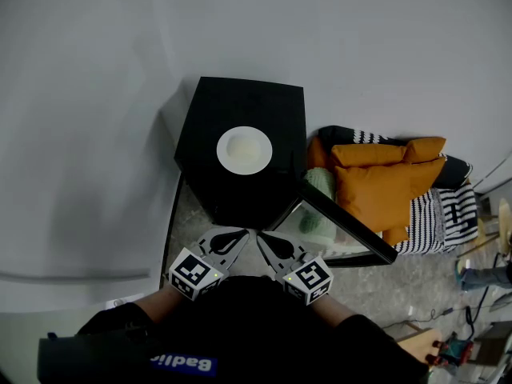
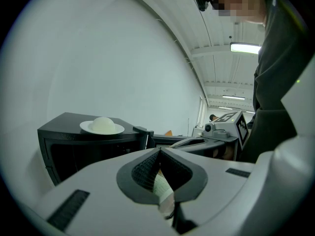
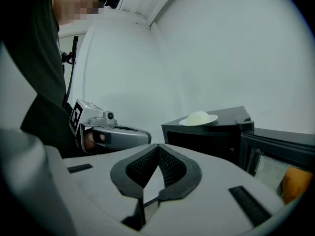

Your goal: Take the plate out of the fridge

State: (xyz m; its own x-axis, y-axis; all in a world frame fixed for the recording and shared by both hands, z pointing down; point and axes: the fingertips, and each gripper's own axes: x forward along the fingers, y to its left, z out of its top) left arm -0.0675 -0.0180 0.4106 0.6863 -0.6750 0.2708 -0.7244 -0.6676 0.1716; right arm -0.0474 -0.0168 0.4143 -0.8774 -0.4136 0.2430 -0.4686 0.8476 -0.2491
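A white plate [image 1: 244, 150] carrying a pale domed mound sits on top of the small black fridge [image 1: 272, 102], whose door [image 1: 346, 229] stands swung open to the right. The plate [image 2: 102, 127] shows left of centre in the left gripper view and as plate [image 3: 198, 118] right of centre in the right gripper view. My left gripper [image 1: 242, 234] and right gripper [image 1: 261, 236] hover side by side in front of the fridge, close to my body and apart from the plate. Both are shut with nothing between the jaws. The fridge's inside is dark.
Orange cushions [image 1: 384, 181] and a black-and-white striped blanket [image 1: 444, 214] lie to the right of the open door. A white wall [image 1: 96, 94] runs behind and left of the fridge. Cables and small items [image 1: 480, 278] sit on the floor at far right.
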